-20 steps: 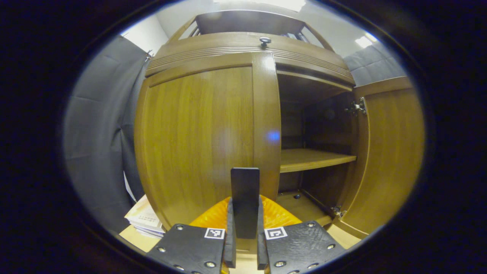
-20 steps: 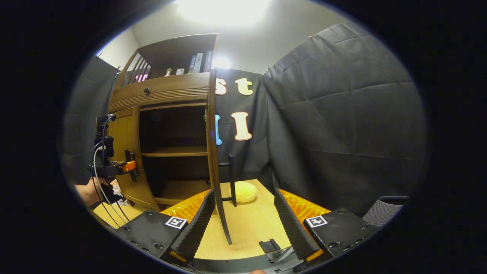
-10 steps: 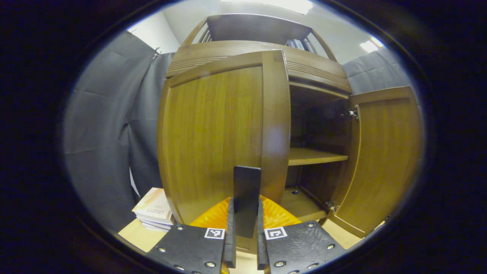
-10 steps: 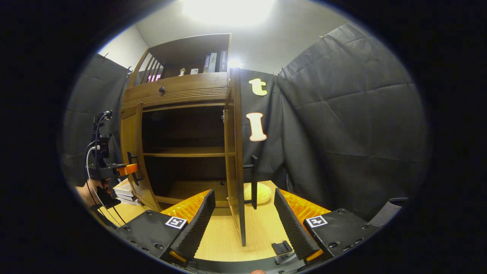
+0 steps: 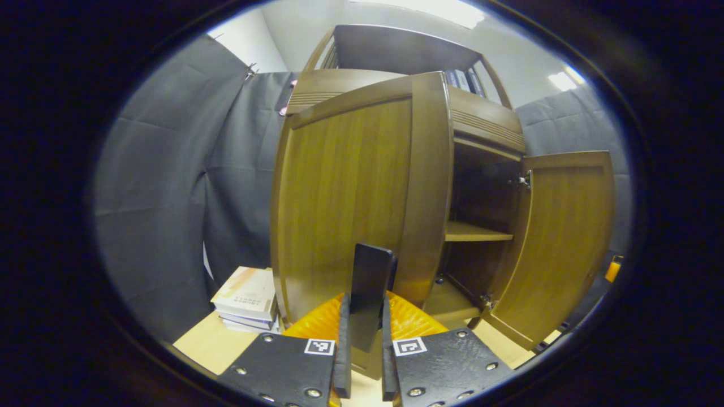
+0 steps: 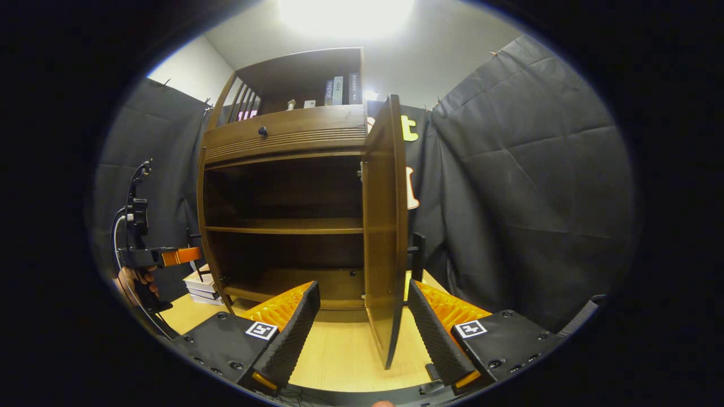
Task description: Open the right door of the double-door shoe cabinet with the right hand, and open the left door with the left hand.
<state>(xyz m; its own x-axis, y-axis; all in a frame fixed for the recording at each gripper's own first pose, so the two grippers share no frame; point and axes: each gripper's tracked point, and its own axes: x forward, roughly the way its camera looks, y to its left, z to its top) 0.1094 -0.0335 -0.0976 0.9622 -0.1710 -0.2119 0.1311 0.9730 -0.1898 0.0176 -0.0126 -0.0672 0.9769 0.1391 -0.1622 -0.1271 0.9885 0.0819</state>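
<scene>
The wooden shoe cabinet (image 6: 283, 130) stands on a table with both doors swung out. In the left gripper view, the left door (image 5: 350, 198) is close in front. My left gripper (image 5: 365, 316) is shut on its dark upright handle (image 5: 370, 277). The open right door (image 5: 560, 243) hangs at the right. In the right gripper view, my right gripper (image 6: 362, 333) is open. The right door (image 6: 384, 226) stands in line with the gap between its fingers, untouched. Its dark handle (image 6: 417, 257) peeks out behind it. A hand (image 6: 133, 280) holds the left gripper (image 6: 169, 257) by the left door's edge (image 6: 202, 226).
Inside the cabinet, a middle shelf (image 6: 283, 226) and a bare floor (image 6: 294, 282) are visible. A stack of books (image 5: 246, 299) lies on the table left of the cabinet. More books (image 6: 339, 90) stand on the top shelf. Black cloth surrounds the booth.
The left door has swung further outward with my left gripper holding its handle. The right gripper, still open, has shifted, so the right door's inner face now shows and hides the yellow object behind it.
</scene>
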